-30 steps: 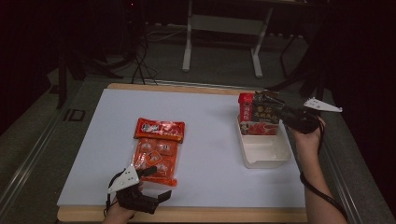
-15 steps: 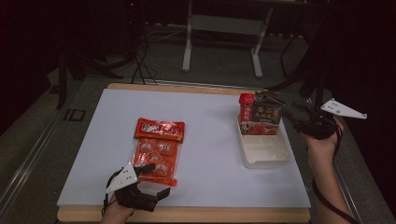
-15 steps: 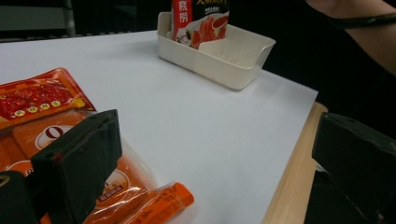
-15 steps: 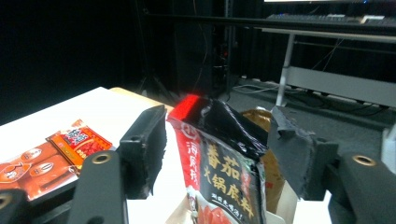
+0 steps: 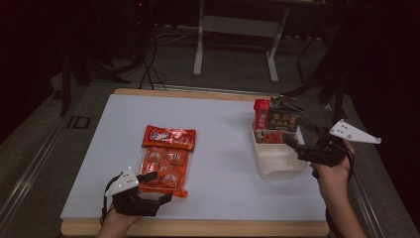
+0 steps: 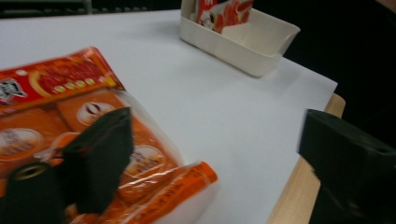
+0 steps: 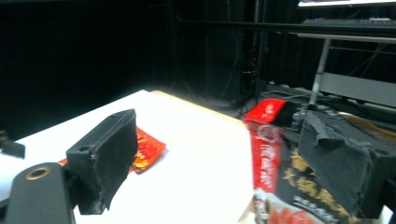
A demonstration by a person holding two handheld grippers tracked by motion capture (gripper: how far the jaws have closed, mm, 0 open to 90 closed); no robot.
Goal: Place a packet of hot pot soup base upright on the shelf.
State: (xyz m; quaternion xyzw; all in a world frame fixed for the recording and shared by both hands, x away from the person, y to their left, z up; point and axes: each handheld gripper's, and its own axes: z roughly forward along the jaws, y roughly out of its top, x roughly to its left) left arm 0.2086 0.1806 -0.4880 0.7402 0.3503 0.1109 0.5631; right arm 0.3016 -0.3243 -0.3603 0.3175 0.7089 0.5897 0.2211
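My left tool (image 5: 159, 186) sits at the near edge of the table (image 5: 223, 148), over the near end of the clear orange pack (image 5: 165, 168). Its jaws have just been closing a little, yet they stand apart and nothing is gripped: in the left gripper view one jaw lies over the pack (image 6: 70, 140) while the other hangs beyond the table's edge, so the pack's near corner lies between them unpressed. That near jaw hides part of the pack, and the frame cuts off the pack's left side. Whether the jaw touches the film I cannot tell.

A red packet (image 5: 169, 137) lies just behind the pack, touching or overlapping it; the print on both is too small to read.

My right tool (image 5: 293, 144) hovers over the right rim of the white tray (image 5: 277, 166), released. Its jaws have just been opening, and nothing is between them. In the right gripper view the far jaw covers part of the dark packet (image 7: 299, 182), which is blurred.

In the tray's far end stand the dark packet (image 5: 285, 119) and a red box (image 5: 261, 113), upright, with a printed bag (image 5: 270, 136) in front of them. Their lower parts are hidden by the tray wall. The room behind is too dark to read.
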